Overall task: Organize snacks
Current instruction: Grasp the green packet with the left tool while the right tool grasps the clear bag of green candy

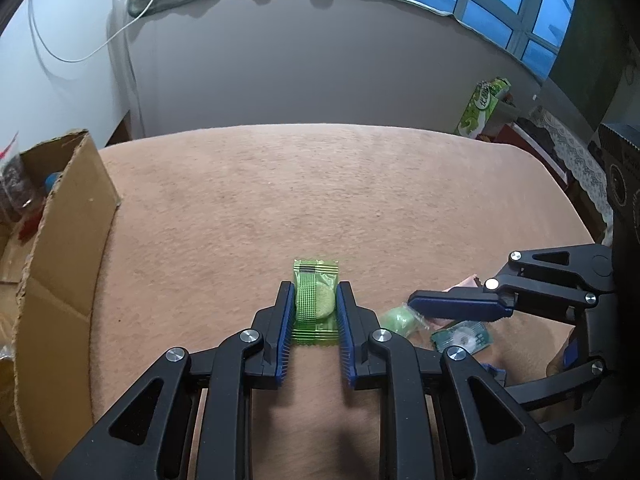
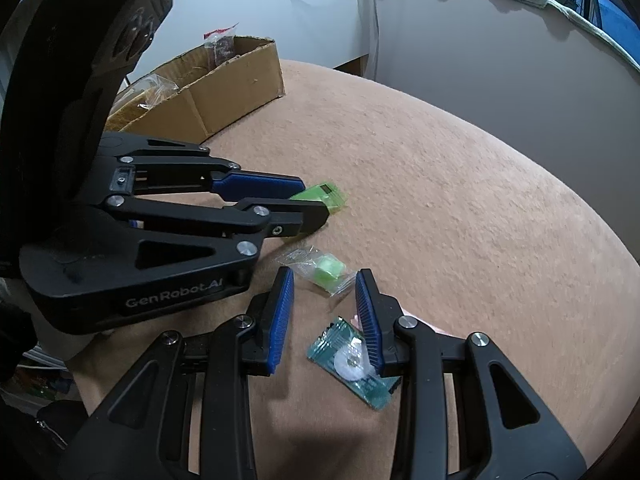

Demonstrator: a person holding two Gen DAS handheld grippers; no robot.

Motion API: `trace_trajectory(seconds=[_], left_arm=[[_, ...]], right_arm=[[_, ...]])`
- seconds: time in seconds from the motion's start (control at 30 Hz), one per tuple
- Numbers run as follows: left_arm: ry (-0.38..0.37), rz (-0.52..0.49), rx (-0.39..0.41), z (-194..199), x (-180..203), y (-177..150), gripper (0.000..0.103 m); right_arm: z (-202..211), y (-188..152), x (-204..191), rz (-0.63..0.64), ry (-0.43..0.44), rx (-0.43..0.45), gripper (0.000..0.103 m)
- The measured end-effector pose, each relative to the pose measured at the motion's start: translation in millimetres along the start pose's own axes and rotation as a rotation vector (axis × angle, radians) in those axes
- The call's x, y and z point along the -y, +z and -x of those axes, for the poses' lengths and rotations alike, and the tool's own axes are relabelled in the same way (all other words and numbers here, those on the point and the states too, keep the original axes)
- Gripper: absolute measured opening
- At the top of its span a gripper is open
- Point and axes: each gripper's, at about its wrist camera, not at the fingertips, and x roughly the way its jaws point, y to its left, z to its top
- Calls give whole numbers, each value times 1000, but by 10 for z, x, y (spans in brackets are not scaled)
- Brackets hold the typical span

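The left claw [image 1: 313, 312] is clamped on a green snack packet [image 1: 315, 296], its blue pads pressing the packet's two long edges at the lower middle of the left wrist view. The packet lies flat on the tan table [image 1: 280, 200], its far end poking out beyond the fingertips. The right claw [image 2: 325, 312] stands apart with nothing between its pads; it hovers over a clear-wrapped green candy [image 2: 326, 272], and a teal packet [image 2: 352, 360] lies just beside and partly under its right finger.

The step in hand looks like lifting the green snack packet and carrying it to the cardboard box [image 1: 60, 240] at the left edge of the left wrist view, which already holds some bags. To do it well, keep the squeeze steady, since a thin flat wrapper can buckle or slide out. Lift straight up first, so the packet clears the fuzzy table cover, then swing left over the box wall before letting go. The right claw sits close, so keep the two apart on the way.
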Motion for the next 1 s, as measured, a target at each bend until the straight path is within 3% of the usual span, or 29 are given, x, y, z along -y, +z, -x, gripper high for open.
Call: trace_trajectory(seconds=[0.1, 0.2, 0.33, 0.87, 1.0], left_arm=[[9, 22, 12, 10, -21, -6, 19], [14, 54, 22, 38, -55, -23, 19], [22, 66, 34, 99, -66, -56, 19], [24, 76, 90, 319, -88, -125, 19], [29, 76, 96, 329, -95, -134, 19]], right_arm=[[-41, 52, 11, -5, 3, 1, 33], [-63, 74, 38, -10, -14, 9, 15], [-72, 89, 93, -30, -3, 18, 8], [187, 12, 120, -35, -1, 75, 3], [147, 60, 111, 7, -53, 78, 4]])
